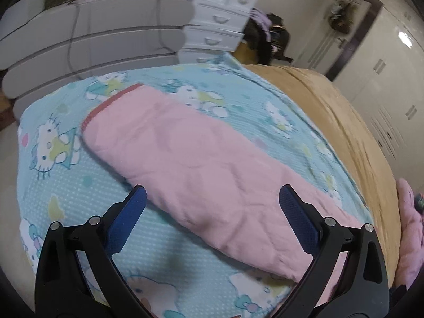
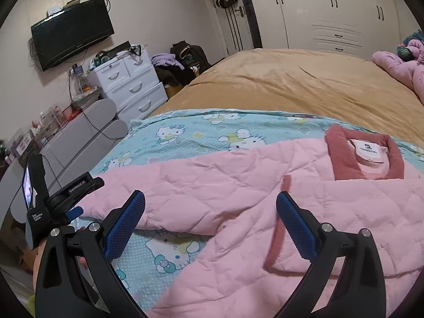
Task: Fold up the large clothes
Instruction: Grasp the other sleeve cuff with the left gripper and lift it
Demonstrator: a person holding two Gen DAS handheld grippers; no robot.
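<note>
Now I hold both grippers, left and right, spread wide and empty above the pink quilted garment on the cartoon-cat sheet. Mid-fold, I judge; next I must pinch a sleeve.

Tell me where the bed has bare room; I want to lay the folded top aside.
Free: the tan blanket beyond the cat-print sheet, up to the pink bundle at its far right. A bare sheet strip lies left of the pink sleeve. Crowded: the pink top fills the near side.
</note>
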